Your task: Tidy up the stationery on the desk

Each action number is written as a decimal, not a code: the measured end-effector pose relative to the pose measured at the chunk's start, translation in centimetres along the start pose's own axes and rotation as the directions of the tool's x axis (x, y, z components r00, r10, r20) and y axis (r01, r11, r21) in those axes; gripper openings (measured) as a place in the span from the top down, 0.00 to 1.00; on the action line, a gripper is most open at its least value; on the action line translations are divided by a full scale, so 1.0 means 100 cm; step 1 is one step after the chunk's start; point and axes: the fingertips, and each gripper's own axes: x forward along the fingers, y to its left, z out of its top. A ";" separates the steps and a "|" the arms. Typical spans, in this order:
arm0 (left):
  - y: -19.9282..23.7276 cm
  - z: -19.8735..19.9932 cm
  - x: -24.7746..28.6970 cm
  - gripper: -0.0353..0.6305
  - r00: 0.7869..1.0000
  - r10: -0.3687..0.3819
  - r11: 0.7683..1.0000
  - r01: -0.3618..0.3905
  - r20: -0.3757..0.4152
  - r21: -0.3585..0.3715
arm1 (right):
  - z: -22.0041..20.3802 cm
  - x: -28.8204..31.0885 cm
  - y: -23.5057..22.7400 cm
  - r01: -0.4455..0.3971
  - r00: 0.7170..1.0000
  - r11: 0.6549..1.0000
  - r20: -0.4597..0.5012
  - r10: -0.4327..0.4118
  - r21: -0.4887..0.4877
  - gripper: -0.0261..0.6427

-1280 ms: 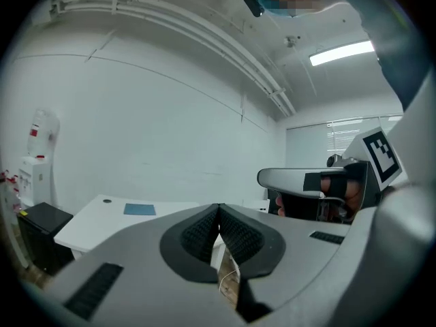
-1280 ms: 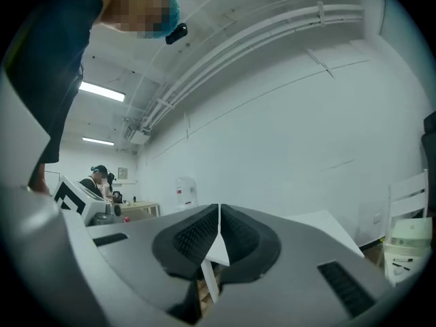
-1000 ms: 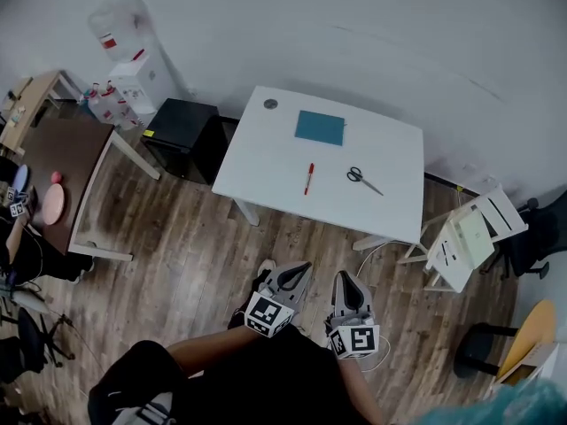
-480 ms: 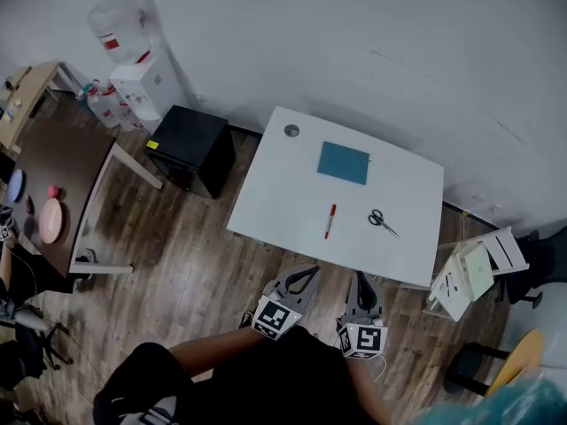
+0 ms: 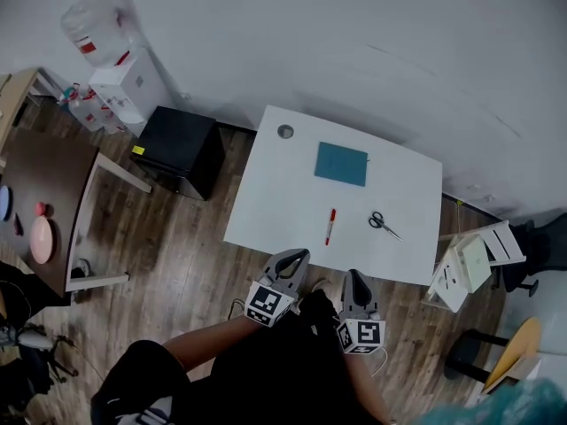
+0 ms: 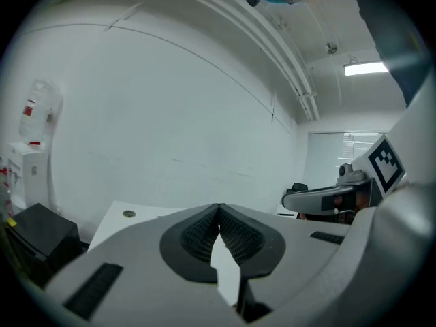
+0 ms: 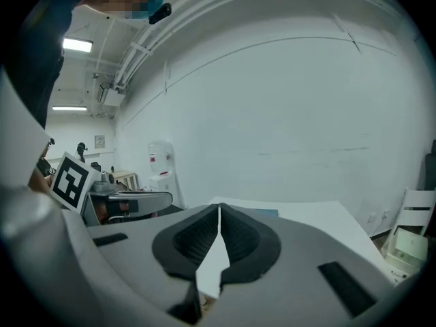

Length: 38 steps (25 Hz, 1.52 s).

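A red pen (image 5: 330, 226) lies on the white desk (image 5: 275, 193), with a teal notebook (image 5: 341, 164) at its 12 o'clock and scissors (image 5: 383, 225) at its 3 o'clock. The left gripper (image 5: 296, 256) and right gripper (image 5: 354, 275) hang at the desk's 6 o'clock edge.

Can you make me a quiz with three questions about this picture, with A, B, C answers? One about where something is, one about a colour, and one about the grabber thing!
1. Where do the scissors lie on the desk?
A) right of the pen
B) left of the pen
C) on top of the pen

2. What colour is the pen?
A) blue
B) red
C) green

3. How are the fingers of the left gripper?
A) wide apart
B) shut on the pen
C) shut together, holding nothing

Answers:
1 A: the head view shows the scissors to the pen's right, apart from it.
2 B: its body shows red against the white desk.
3 C: the left gripper view shows the fingers meeting with nothing between them.
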 end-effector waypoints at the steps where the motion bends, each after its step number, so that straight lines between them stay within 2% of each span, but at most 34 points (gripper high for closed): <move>1: 0.002 0.001 0.001 0.93 1.000 0.004 1.000 -0.004 0.004 0.000 | 0.001 0.003 -0.002 0.003 1.000 1.000 -0.003 -0.003 -0.003 0.91; 5: 0.013 -0.002 0.010 0.93 1.000 0.024 1.000 -0.024 -0.007 -0.012 | 0.003 0.025 -0.008 -0.006 1.000 1.000 -0.003 0.006 -0.007 0.91; 9: 0.016 -0.009 0.025 0.93 0.998 0.054 0.998 -0.055 -0.034 -0.005 | -0.005 0.041 -0.010 -0.061 0.998 0.997 0.007 0.061 0.044 0.91; 13: 0.036 -0.017 0.036 0.93 0.992 0.101 0.995 -0.102 -0.076 -0.013 | -0.006 0.076 -0.014 -0.099 0.995 0.995 -0.023 0.100 0.015 0.91; 17: 0.052 -0.015 0.067 0.93 0.987 0.127 0.991 -0.131 -0.100 -0.030 | -0.001 0.106 -0.050 -0.076 0.996 0.996 -0.036 0.078 0.036 0.91; 21: 0.073 -0.022 0.113 0.93 0.976 0.165 0.985 -0.169 -0.145 -0.014 | -0.019 0.133 -0.101 -0.062 0.993 0.993 -0.093 0.071 0.099 0.91; 25: 0.099 -0.038 0.149 0.93 0.951 0.238 0.968 -0.248 -0.198 -0.027 | -0.037 0.164 -0.151 -0.064 0.985 0.991 -0.150 0.082 0.118 0.91; 32: 0.146 -0.082 0.204 0.93 0.890 0.329 0.938 -0.348 -0.315 -0.002 | -0.071 0.233 -0.209 -0.106 0.963 0.978 -0.225 0.146 0.181 0.91; 34: 0.152 -0.098 0.221 0.92 0.877 0.324 0.936 -0.351 -0.356 -0.013 | -0.084 0.249 -0.222 -0.113 0.952 0.972 -0.259 0.166 0.206 0.91; 38: 0.158 -0.124 0.250 0.92 0.868 0.257 0.946 -0.316 -0.425 -0.072 | -0.113 0.286 -0.245 -0.125 0.920 0.967 -0.338 0.196 0.221 0.91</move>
